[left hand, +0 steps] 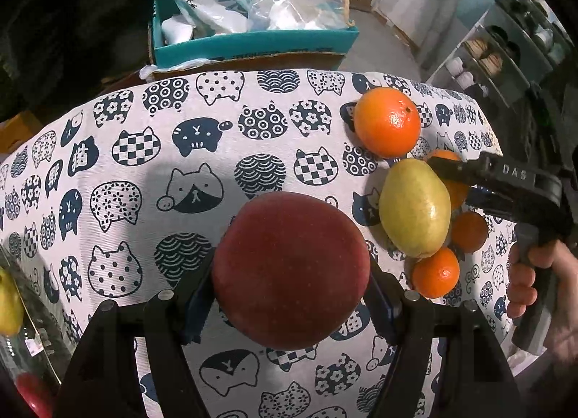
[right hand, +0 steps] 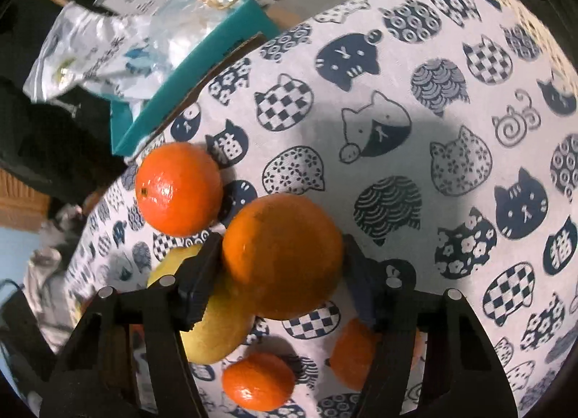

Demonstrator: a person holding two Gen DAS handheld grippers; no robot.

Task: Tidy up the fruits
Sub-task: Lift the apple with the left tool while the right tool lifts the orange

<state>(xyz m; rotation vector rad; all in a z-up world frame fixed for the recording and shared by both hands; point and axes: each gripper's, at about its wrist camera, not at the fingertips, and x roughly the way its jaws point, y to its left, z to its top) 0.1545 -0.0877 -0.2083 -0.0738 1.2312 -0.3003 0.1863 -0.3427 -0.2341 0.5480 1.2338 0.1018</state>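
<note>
Apple (left hand: 290, 270) on the tablecloth (left hand: 144, 165), pear (left hand: 415, 208) and oranges (left hand: 387, 122) to its right

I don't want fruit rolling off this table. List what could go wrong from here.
1. The right hand-held gripper grips an orange that sits against the pear; lifting it could nudge the pear and the small oranges beside it.
2. Another orange lies near the edge of the cat-print tablecloth and might roll off if bumped.
3. The left hand-held gripper holds a round red apple by its sides; it might slip.
</note>
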